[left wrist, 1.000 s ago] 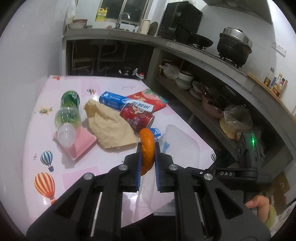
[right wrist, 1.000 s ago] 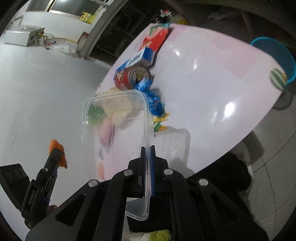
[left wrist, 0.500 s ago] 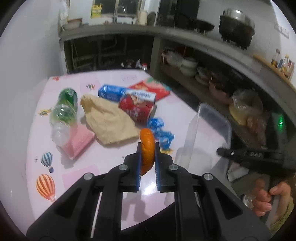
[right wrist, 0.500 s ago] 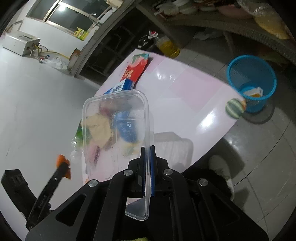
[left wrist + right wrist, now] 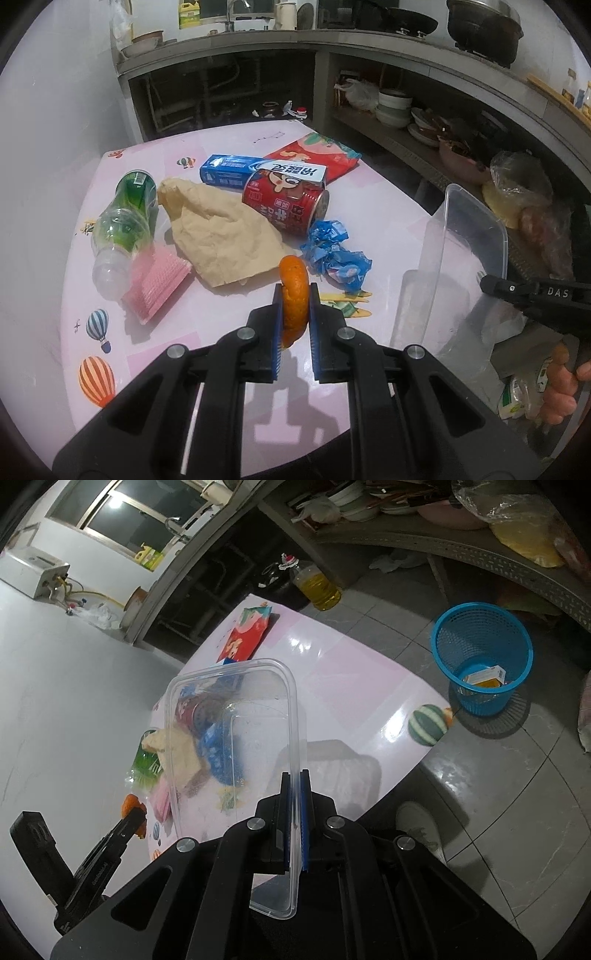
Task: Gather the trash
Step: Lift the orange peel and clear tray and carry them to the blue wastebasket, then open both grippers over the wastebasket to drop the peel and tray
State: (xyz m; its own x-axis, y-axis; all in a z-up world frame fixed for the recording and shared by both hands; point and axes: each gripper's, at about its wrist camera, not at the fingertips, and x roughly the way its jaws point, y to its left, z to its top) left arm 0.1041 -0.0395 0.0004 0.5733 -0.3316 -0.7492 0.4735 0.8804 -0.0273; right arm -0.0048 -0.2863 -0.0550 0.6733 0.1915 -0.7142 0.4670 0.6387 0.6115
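Observation:
My left gripper (image 5: 295,295) is shut on an orange peel (image 5: 293,286), held above the near part of the pink table (image 5: 369,206). My right gripper (image 5: 294,786) is shut on the rim of a clear plastic container (image 5: 236,720), held upright off the table's right edge; it also shows in the left wrist view (image 5: 461,236). On the table lie a green bottle (image 5: 129,218), brown paper bag (image 5: 218,229), red can (image 5: 286,203), blue wrapper (image 5: 334,253), toothpaste box (image 5: 231,173), red packet (image 5: 317,153) and pink pack (image 5: 155,284).
A blue waste basket (image 5: 480,657) with a small box inside stands on the tiled floor right of the table. A bottle of yellow oil (image 5: 317,585) stands on the floor beyond. Kitchen shelves (image 5: 424,122) with bowls run along the right.
My right gripper has lifted the clear container off the table and swung it out to the right, upright. The left gripper still holds the peel, slightly raised.

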